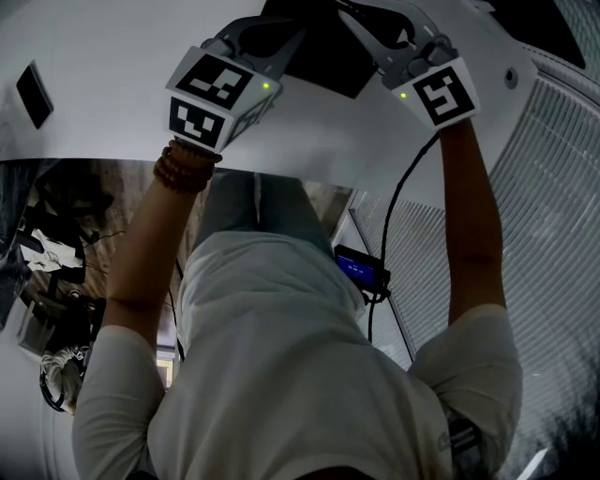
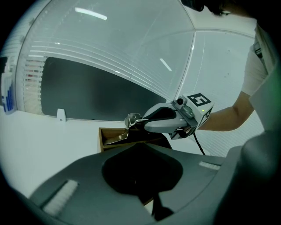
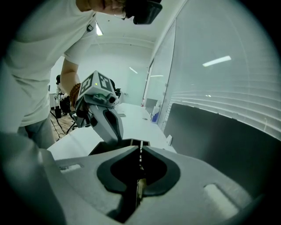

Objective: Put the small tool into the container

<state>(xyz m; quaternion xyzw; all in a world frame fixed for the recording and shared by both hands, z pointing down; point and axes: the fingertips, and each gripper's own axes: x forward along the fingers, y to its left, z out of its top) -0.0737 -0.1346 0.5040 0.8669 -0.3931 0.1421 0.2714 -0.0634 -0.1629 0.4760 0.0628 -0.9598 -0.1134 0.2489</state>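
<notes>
A small brown open box, the container [image 2: 102, 136], stands on the white table; in the head view it is a dark shape [image 1: 319, 66] at the top. My right gripper [image 2: 136, 123] hovers over it, shut on a small shiny metal tool [image 2: 131, 119] whose flat end slants down into the box. In the right gripper view the tool [image 3: 140, 186] shows as a thin strip between the closed jaws of the right gripper [image 3: 140, 147]. My left gripper [image 3: 113, 134] reaches down to the box's rim [image 3: 130, 141] with its jaws together [image 2: 138, 144], seemingly pinching the wall. Both grippers [image 1: 281, 39] [image 1: 366, 26] meet over the box.
The white table [image 1: 94, 75] carries a flat dark object [image 1: 35, 92] at the left. A dark panel [image 2: 88, 94] and a glass wall with blinds stand behind the box. A cable runs from the right gripper to a blue-screened device [image 1: 361, 267] at the person's waist.
</notes>
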